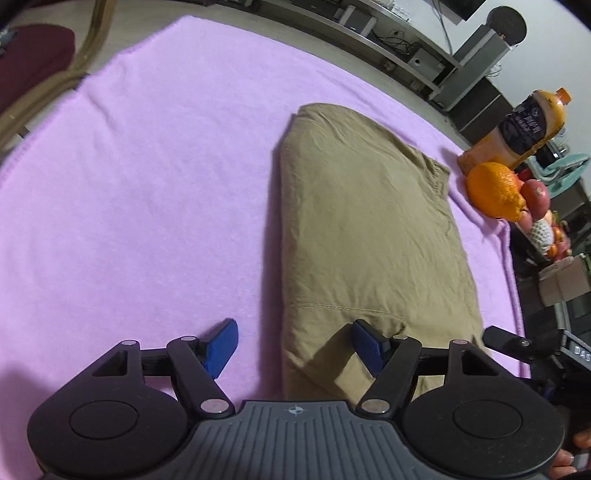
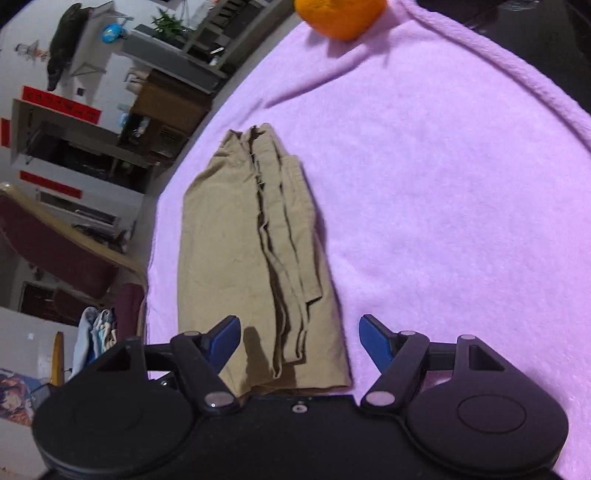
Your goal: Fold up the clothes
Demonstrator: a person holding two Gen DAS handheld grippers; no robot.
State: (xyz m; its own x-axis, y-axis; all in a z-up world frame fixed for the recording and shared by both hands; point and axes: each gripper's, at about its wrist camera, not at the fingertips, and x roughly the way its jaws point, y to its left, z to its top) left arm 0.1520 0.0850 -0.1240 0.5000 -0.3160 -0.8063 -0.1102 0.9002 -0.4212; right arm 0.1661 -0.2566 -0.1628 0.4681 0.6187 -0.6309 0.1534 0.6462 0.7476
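Observation:
A folded khaki garment (image 1: 365, 229) lies on a pink blanket (image 1: 155, 192). My left gripper (image 1: 295, 347) is open and empty above the garment's near left corner, one blue pad (image 1: 221, 347) over the blanket, the other over the cloth. In the right wrist view the same garment (image 2: 240, 251) shows its stacked folded edges running down the middle. My right gripper (image 2: 299, 343) is open and empty above the garment's near end, with its jaws astride the cloth.
An orange (image 1: 495, 188), an apple and a juice bottle (image 1: 528, 125) stand at the blanket's right edge. The orange (image 2: 340, 14) shows at the top of the right wrist view. A dark red chair (image 2: 55, 251) stands beyond the blanket's left edge (image 2: 159, 229).

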